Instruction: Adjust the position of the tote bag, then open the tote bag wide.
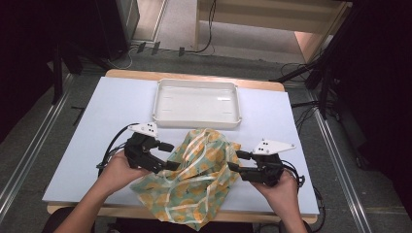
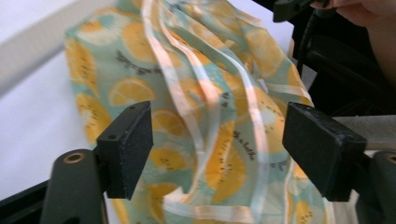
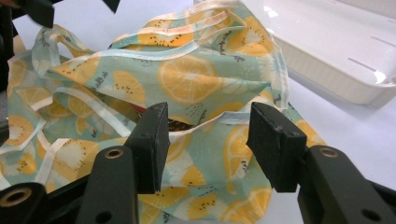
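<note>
The lemon-print cloth (image 1: 199,177) lies crumpled at the near edge of the desk (image 1: 107,121), in front of the white tray (image 1: 197,104). Both the left tongs (image 1: 167,156) and the right tongs (image 1: 237,160) are spread, with cloth between the jaws but not pinched. A single hem on each side should be chosen, gripped well in, and the cloth drawn flat without a snag.
</note>
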Tool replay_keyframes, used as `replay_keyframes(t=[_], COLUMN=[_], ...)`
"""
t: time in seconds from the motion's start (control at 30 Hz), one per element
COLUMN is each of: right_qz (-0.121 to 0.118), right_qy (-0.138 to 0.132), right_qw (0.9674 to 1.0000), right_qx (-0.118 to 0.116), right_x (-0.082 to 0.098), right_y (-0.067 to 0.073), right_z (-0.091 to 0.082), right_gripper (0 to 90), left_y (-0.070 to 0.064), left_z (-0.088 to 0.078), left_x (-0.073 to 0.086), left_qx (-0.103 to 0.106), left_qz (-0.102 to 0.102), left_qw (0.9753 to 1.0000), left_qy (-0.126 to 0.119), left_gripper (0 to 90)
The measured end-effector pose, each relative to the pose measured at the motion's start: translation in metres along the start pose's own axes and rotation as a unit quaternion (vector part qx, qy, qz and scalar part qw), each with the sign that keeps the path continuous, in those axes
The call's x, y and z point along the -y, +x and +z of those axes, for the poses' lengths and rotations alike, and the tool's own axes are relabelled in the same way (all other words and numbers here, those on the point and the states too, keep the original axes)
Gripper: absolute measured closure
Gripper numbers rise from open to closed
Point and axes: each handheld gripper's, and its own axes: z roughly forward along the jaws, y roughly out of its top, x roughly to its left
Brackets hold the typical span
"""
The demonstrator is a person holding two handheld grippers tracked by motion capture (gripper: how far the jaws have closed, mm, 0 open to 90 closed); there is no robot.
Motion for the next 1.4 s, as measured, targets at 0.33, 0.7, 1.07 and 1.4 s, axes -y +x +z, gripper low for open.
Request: replay_keyframes(t=[0.33,0.7,1.07,1.4], right_qz=[0.001,0.013,0.001,0.018], right_qy=[-0.001,0.001,0.01,0.025], right_qw=[1.0,0.9998,0.9999,0.9995], right_qx=[-0.006,-0.012,-0.003,-0.007], right_x=[0.0,-0.006,-0.012,0.005], right_y=[0.007,0.011,0.01,0.005], right_z=[0.005,0.017,0.037,0.04], right_gripper=[63.0,74.7,86.2,86.5], left_y=[-0.007,-0.003,0.0,0.007], left_z=[0.025,0.034,0.03,0.003], left_x=[0.006,0.009,0.006,-0.017], left_qx=[0.007,0.003,0.005,-0.019], left_qz=[0.008,0.006,0.0,0.003], left_qw=[0.9993,0.9983,0.9982,0.9997], left_qy=[0.035,0.058,0.059,0.014], left_gripper=[21.3,46.5,90.0,90.0])
